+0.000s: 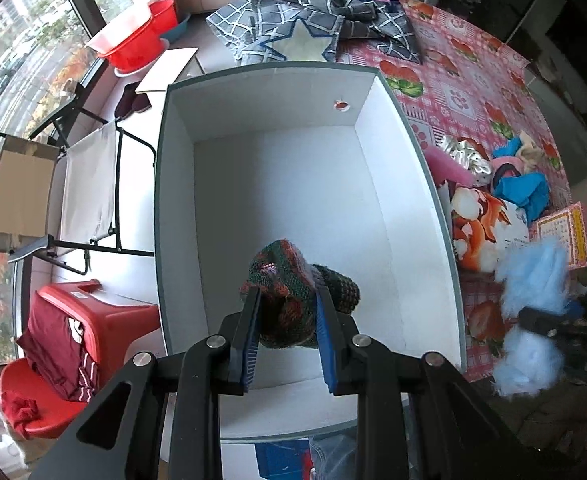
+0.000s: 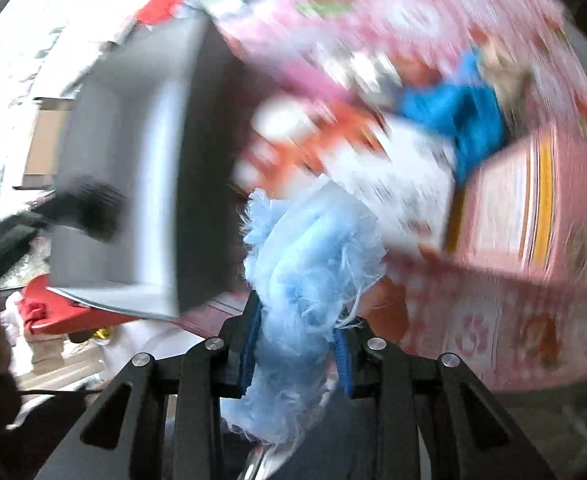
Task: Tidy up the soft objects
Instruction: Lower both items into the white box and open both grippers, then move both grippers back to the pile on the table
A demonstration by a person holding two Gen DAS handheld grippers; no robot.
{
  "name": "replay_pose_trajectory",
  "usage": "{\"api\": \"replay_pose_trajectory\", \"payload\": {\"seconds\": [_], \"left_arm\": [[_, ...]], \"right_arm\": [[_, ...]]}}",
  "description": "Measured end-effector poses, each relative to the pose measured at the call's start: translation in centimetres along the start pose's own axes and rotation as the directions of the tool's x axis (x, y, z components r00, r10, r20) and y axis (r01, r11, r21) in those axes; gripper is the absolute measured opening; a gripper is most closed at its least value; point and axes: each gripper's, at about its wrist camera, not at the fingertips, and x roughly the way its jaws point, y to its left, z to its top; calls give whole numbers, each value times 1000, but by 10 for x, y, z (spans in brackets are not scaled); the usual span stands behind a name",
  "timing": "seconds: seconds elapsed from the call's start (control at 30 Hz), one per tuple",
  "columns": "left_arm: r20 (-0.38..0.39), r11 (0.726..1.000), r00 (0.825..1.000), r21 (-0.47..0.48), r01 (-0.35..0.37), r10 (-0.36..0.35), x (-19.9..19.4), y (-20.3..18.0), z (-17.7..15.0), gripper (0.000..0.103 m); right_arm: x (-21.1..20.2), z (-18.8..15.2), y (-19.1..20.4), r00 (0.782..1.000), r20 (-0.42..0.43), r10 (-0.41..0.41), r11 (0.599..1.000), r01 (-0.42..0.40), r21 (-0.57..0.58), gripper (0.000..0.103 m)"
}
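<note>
My left gripper [image 1: 289, 300] is shut on a dark green-and-red knitted item [image 1: 293, 292] and holds it over the near end of a large white storage box [image 1: 409, 216] with a grey rim; the box inside shows nothing else. My right gripper [image 2: 299, 312] is shut on a fluffy light-blue item [image 2: 309, 264]; it also shows in the left wrist view [image 1: 533, 276], to the right of the box. The right wrist view is motion-blurred; the box [image 2: 133, 160] lies to its left.
A pile of soft things [image 1: 489, 184] lies on the pink patterned tablecloth [image 1: 473, 92] right of the box. A grey checked cloth [image 1: 313, 12] lies behind it. Red plastic stools [image 1: 73, 320] with dark red clothes, a folding chair [image 1: 89, 184] and a cardboard box [image 1: 17, 192] stand left.
</note>
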Motion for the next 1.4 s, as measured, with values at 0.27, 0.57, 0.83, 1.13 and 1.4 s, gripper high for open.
{"api": "replay_pose_trajectory", "payload": {"seconds": [0.27, 0.57, 0.83, 1.13, 1.4], "left_arm": [[-7, 999, 1000, -22, -27, 27, 0, 8, -5, 39], [61, 997, 997, -53, 48, -45, -18, 12, -5, 94], [80, 990, 987, -19, 142, -140, -34, -8, 20, 103], [73, 969, 973, 129, 211, -221, -49, -84, 58, 103], [-22, 976, 990, 165, 144, -143, -18, -146, 92, 103]], "right_arm": [[-14, 27, 91, 994, 52, 99, 981, -89, -173, 35], [-15, 32, 103, 989, 83, 125, 975, -106, -196, 91], [-45, 27, 48, 991, 108, 82, 997, -80, -22, 91], [-123, -3, -53, 978, 209, 7, 971, -57, 233, 91], [-151, -8, -178, 978, 189, -92, 898, -1, 440, 91]]}}
